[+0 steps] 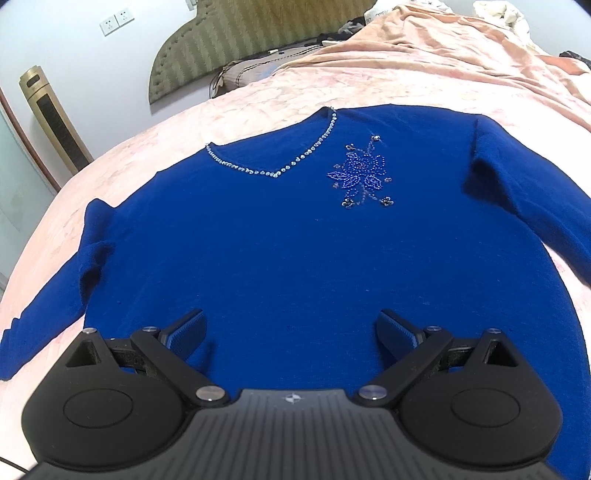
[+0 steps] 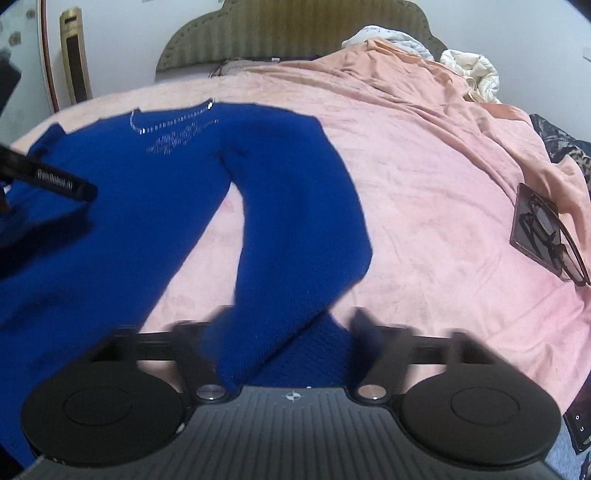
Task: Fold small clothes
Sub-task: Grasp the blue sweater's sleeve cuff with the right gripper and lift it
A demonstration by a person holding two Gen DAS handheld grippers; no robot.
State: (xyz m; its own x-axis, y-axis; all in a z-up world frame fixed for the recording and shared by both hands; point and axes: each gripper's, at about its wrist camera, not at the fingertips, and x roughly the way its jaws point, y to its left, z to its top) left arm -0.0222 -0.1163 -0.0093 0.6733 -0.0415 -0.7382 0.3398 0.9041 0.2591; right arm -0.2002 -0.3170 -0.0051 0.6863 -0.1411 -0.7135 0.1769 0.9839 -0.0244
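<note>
A royal blue sweater (image 1: 258, 240) with a rhinestone V-neck and a beaded flower lies flat, front up, on the pink bedspread (image 1: 388, 85). My left gripper (image 1: 291, 328) is open, its fingers wide apart just above the sweater's lower body. In the right wrist view the sweater's right sleeve (image 2: 295, 206) runs down toward me, and its cuff end (image 2: 280, 350) lies between the blurred fingers of my right gripper (image 2: 288, 325), which stand apart. The left gripper's finger (image 2: 62, 184) shows at the left, over the sweater body (image 2: 110, 206).
An orange-pink quilt (image 2: 424, 85) is bunched at the head of the bed below the padded headboard (image 2: 280, 29). A dark framed object (image 2: 543, 236) lies on the bed at right. A gold tower fan (image 1: 51, 118) stands by the wall at left.
</note>
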